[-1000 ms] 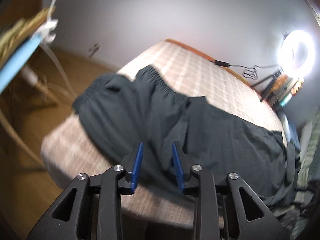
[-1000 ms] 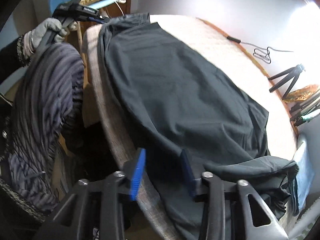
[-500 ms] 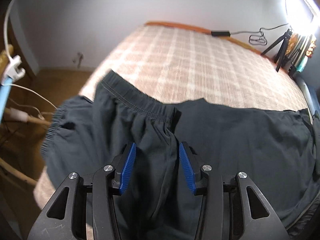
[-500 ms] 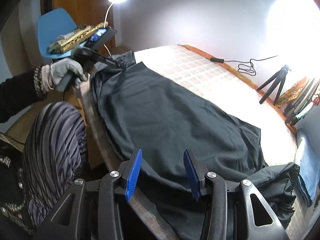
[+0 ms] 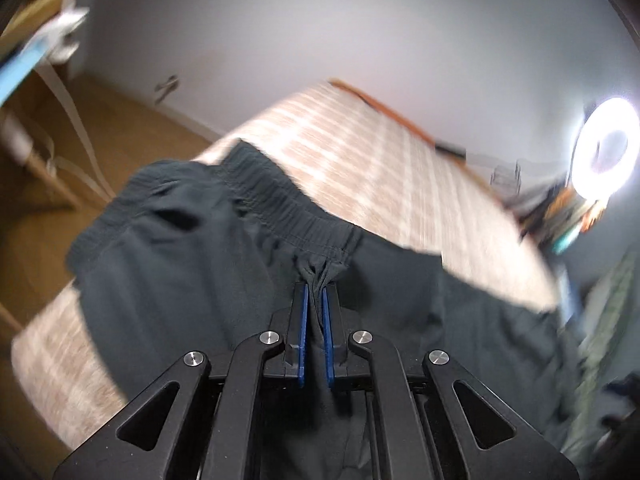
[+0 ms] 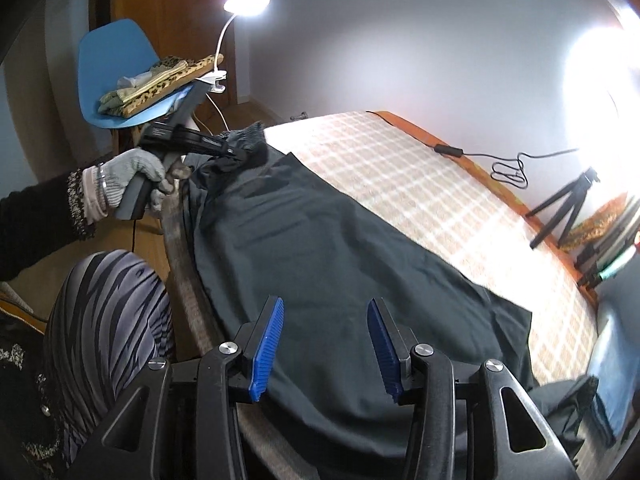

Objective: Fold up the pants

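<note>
- While one pair of dark pants (image 6: pixel 340 256) lies spread along the near side of the bed (image 6: pixel 432 184), its long axis runs from the elastic waistband (image 5: pixel 280 204) at the far left corner, by the blue chair (image 6: pixel 104 76), down to the leg ends bunched at the near right, by the right edge of the right wrist view.
- In the left wrist view the waistband sits at the top of the cloth, partly hanging over the bed's corner, and the legs trail off to the right along the bed's edge.
- The left gripper (image 5: pixel 315 292) has just closed: its two blue pads (image 5: pixel 303 332) stand almost together, pinching a small gathered tuck of the pants just below the waistband.
- Seen from the right wrist, the same left gripper (image 6: pixel 236 154) bites the waistband end, held by a hand in a grey glove (image 6: pixel 132 176).
- The right gripper (image 6: pixel 325 314) hangs over the middle of the pants near the bed's edge; its jaws stand about half open and grip nothing, with the cloth lying below them.
- Counted: one pair of pants, two grippers, one chair, two lamps, one tripod (image 6: pixel 560 208).
- A clip lamp (image 6: pixel 246 2) is fastened to the chair, and a ring light (image 5: pixel 604 156) glows at the far right.
- The chair seat holds a small pile of folded cloths, one with a leopard print (image 6: pixel 160 88).
- A black cable (image 6: pixel 508 164) lies coiled at the far side of the bed by the orange edge.
- The person's striped trouser leg (image 6: pixel 108 320) shows at the lower left, beside the bed.
</note>
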Demonstrator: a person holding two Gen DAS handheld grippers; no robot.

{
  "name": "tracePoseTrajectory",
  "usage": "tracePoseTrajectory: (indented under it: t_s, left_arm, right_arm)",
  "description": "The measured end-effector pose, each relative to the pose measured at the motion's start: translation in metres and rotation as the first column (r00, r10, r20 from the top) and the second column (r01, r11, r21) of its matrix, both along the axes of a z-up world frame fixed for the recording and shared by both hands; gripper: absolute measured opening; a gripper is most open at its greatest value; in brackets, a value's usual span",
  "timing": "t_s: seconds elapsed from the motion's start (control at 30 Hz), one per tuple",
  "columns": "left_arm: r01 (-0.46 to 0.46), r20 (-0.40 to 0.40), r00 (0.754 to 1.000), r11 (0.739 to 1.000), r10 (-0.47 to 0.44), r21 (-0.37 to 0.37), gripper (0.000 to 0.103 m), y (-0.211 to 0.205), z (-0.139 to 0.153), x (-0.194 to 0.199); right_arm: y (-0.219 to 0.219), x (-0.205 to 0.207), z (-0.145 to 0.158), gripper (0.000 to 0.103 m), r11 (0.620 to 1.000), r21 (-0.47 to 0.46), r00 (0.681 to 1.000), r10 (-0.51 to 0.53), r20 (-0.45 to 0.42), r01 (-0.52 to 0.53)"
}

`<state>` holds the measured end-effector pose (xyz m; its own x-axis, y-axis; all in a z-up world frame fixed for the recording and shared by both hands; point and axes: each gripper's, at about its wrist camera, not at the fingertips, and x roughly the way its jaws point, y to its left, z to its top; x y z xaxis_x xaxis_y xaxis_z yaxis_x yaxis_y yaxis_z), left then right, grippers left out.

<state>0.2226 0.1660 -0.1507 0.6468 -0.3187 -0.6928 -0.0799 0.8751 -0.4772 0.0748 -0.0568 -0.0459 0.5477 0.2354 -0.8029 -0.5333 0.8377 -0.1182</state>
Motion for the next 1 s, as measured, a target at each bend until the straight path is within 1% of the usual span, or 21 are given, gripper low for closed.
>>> tracePoseTrajectory:
  t_s: [0.1,0.17,0.27,0.37,0.4,0.43,0.47,0.5,0.53,0.6,0.67,0.73,0.8,0.83,0.9,0.97,1.0]
  left_arm:
    - [-0.07,0.027,0.997,0.991,0.073,-0.113,0.005,0.03,-0.004,-0.018]
    - [-0.103,0.025,0.994,0.982,0.108,-0.16,0.005,0.045,-0.009,-0.027]
    - [-0.136,0.026,0.989,0.976,0.143,-0.17,0.005,0.058,-0.014,-0.038]
    - [-0.139,0.006,0.99,0.979,0.142,-0.148,0.008,0.059,-0.014,-0.039]
    - [-0.138,0.001,0.99,0.979,0.139,-0.154,0.011,0.059,-0.014,-0.038]
    - [-0.133,-0.005,0.991,0.978,0.134,-0.163,0.02,0.059,-0.014,-0.036]
    - [-0.13,-0.01,0.991,0.977,0.13,-0.169,0.026,0.058,-0.013,-0.032]
    - [-0.131,-0.011,0.991,0.977,0.131,-0.168,0.041,0.057,-0.012,-0.029]
    - [-0.141,-0.018,0.99,0.978,0.14,-0.156,0.053,0.055,-0.009,-0.027]
    - [-0.161,-0.017,0.987,0.976,0.16,-0.148,0.054,0.053,-0.008,-0.025]
    - [-0.153,-0.009,0.988,0.974,0.154,-0.164,0.054,0.049,-0.007,-0.021]
    - [-0.157,0.006,0.987,0.978,0.159,-0.138,0.054,0.045,-0.004,-0.02]
    - [-0.157,0.036,0.987,0.986,0.159,-0.056,0.054,0.037,0.005,-0.022]
    - [-0.149,0.063,0.987,0.989,0.148,0.012,0.054,0.029,0.012,-0.023]
    - [-0.101,0.092,0.991,0.992,0.094,0.082,0.054,0.018,0.018,-0.022]
    - [-0.026,0.087,0.996,0.986,0.012,0.163,0.054,0.0,0.02,-0.014]
    - [0.0,0.08,0.997,0.984,-0.015,0.181,0.054,-0.005,0.02,-0.01]
  right_arm:
    - [0.009,0.012,-0.001,0.046,1.0,0.003,1.0,0.012,-0.003,-0.012]
    - [0.015,0.022,-0.005,0.046,1.0,0.003,1.0,0.022,-0.007,-0.022]
    - [0.026,0.034,-0.009,0.046,0.999,0.015,0.999,0.045,-0.022,-0.045]
    - [0.043,0.048,-0.015,0.046,0.997,0.021,0.997,0.072,-0.032,-0.071]
    - [0.047,0.051,-0.016,0.046,0.997,0.023,0.996,0.079,-0.033,-0.078]
    - [0.051,0.055,-0.018,0.046,0.996,0.025,0.996,0.086,-0.034,-0.085]
    - [0.056,0.059,-0.019,0.046,0.995,0.033,0.995,0.096,-0.039,-0.095]
    - [0.059,0.062,-0.02,0.046,0.994,0.042,0.993,0.105,-0.045,-0.103]
    - [0.063,0.064,-0.022,0.046,0.993,0.048,0.992,0.113,-0.05,-0.111]
    - [0.074,0.072,-0.025,0.046,0.99,0.058,0.989,0.135,-0.058,-0.132]
    - [0.083,0.081,-0.028,0.046,0.986,0.082,0.986,0.149,-0.08,-0.143]
    - [0.095,0.098,-0.031,0.046,0.983,0.119,0.983,0.151,-0.1,-0.139]
    - [0.106,0.113,-0.035,0.046,0.983,0.136,0.983,0.141,-0.117,-0.125]
    - [0.113,0.121,-0.038,0.046,0.984,0.134,0.984,0.13,-0.119,-0.114]
    - [0.123,0.133,-0.042,0.046,0.985,0.138,0.985,0.121,-0.123,-0.103]
    - [0.126,0.141,-0.045,0.046,0.983,0.163,0.984,0.111,-0.137,-0.088]
    - [0.125,0.146,-0.048,0.046,0.981,0.18,0.983,0.103,-0.152,-0.075]
